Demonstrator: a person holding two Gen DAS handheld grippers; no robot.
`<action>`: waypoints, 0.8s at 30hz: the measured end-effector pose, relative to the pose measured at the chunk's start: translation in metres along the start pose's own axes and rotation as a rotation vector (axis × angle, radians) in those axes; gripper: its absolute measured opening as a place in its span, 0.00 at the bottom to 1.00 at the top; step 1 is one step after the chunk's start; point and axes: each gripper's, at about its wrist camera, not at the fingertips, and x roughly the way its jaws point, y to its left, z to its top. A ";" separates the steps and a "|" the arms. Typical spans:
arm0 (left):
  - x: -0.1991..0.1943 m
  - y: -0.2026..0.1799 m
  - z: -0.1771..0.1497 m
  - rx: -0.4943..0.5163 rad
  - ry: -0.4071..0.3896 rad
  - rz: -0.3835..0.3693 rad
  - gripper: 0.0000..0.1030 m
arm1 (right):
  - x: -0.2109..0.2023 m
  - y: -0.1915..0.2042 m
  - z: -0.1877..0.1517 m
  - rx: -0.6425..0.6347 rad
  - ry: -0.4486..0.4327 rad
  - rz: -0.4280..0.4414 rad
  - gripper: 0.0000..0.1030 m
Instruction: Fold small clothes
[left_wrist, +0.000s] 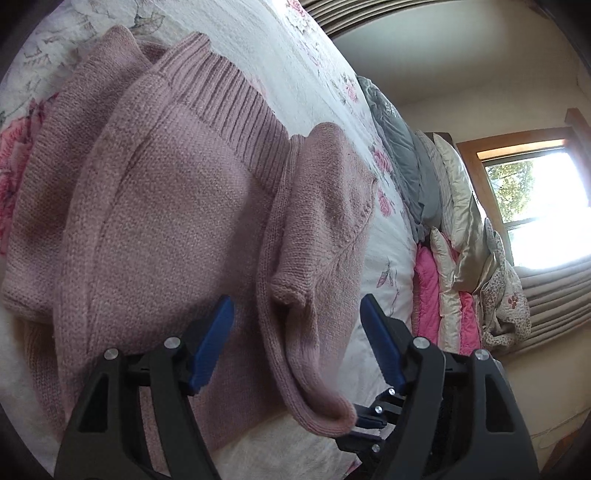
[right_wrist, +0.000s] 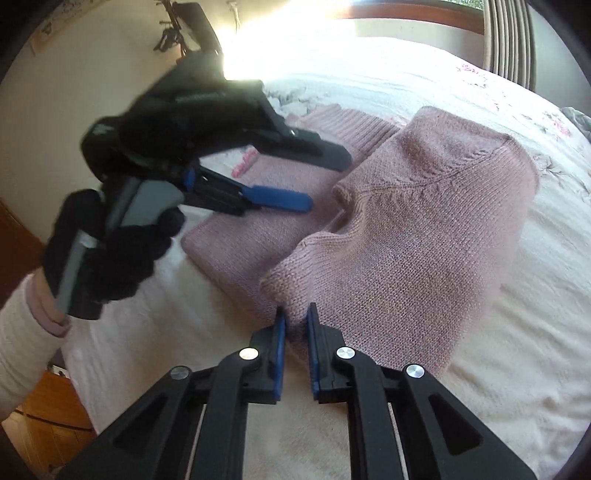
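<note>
A dusty-pink knitted sweater (left_wrist: 166, 221) lies partly folded on a white floral bedspread (left_wrist: 295, 55), its ribbed hem toward the far side. My left gripper (left_wrist: 297, 317) is open just above it, and a lifted fold of sleeve passes between its blue pads without being pinched. In the right wrist view my right gripper (right_wrist: 295, 321) is shut on an edge of the sweater (right_wrist: 406, 240), holding that part raised off the bed. The left gripper (right_wrist: 325, 181), held by a black-gloved hand (right_wrist: 122, 258), hovers open over the flat half.
Grey, cream and pink pillows (left_wrist: 443, 221) are stacked at the head of the bed, with a window (left_wrist: 535, 203) behind them. Wooden furniture (right_wrist: 48, 406) stands beyond the bed's near edge. Bare bedspread (right_wrist: 517, 295) stretches to the right of the sweater.
</note>
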 end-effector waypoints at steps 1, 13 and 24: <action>0.006 -0.001 0.002 -0.007 0.007 -0.011 0.69 | -0.008 -0.004 -0.001 0.011 -0.017 0.018 0.10; 0.058 -0.019 0.049 -0.037 0.038 -0.014 0.24 | -0.052 -0.036 -0.020 0.067 -0.102 0.136 0.10; -0.059 -0.043 0.053 0.102 -0.165 -0.065 0.16 | -0.037 0.007 0.015 -0.006 -0.138 0.283 0.10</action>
